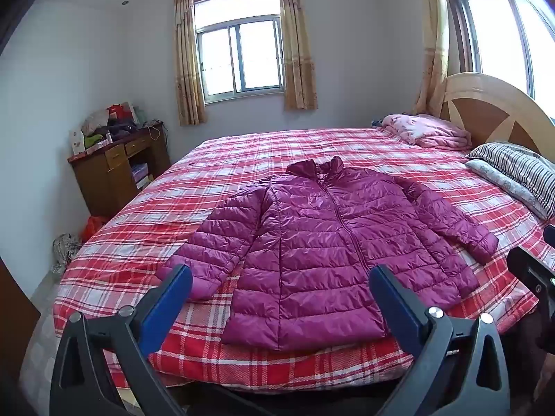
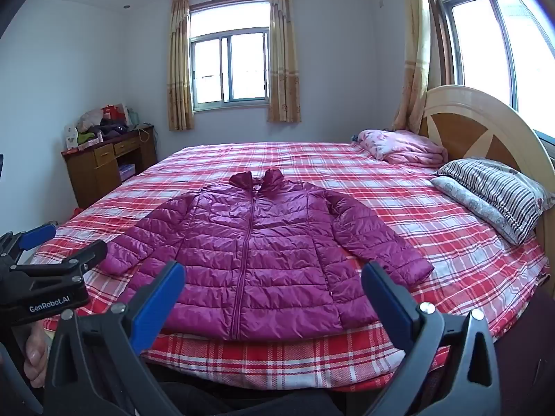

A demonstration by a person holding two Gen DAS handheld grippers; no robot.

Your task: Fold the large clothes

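Though flat, jacket [image 1: 322,242] hem partly gripper-hidden.

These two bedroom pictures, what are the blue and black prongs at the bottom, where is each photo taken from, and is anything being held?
No robot here: a person holds a two-finger claw in each hand, and each claw carries a wide-angle camera looking along its fingers. One picture comes from the left claw, the other from the right claw; the blue prongs are their finger pads. The right view also catches the left claw from the side. Both are open and hold nothing. Ahead is a bed with a red plaid sheet. A magenta puffer jacket lies flat on it, zipped, sleeves spread. Near the headboard sit a folded pink blanket and striped pillows.
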